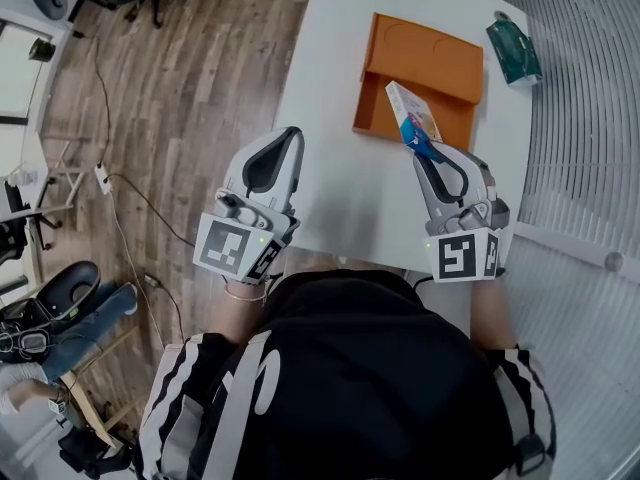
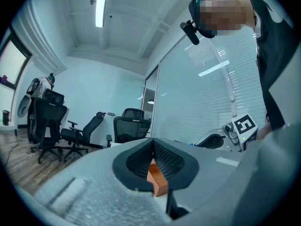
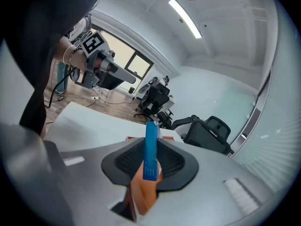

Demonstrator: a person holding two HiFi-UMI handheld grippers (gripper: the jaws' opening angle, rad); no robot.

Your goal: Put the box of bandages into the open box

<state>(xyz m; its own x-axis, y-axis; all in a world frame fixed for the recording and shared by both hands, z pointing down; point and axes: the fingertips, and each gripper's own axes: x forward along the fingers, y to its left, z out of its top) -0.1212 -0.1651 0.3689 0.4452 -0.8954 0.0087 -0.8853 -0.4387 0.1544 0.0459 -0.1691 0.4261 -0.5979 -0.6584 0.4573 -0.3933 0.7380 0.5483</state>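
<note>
**A:** Right gripper (image 1: 424, 150) status?

**B:** Clamped on box of bandages (image 1: 411, 111). Pads grip its flat sides and the thin blue edge faces the cam in the right gripper view (image 3: 150, 150).

**A:** Where's the box?

**B:** Held tilted over the near-right corner of the orange box (image 1: 425, 60). Orange box lies open, lid flat, toward the far edge of the white table (image 1: 335, 183). Can't tell if the two touch.

**A:** Left gripper (image 1: 282, 144)?

**B:** At the table's left edge, near end. Jaws closed tip to tip, nothing btwn. Well apart from the bandages.

**A:** Anything else?

**B:** Teal packet (image 1: 513, 48) at far-right corner.
</note>
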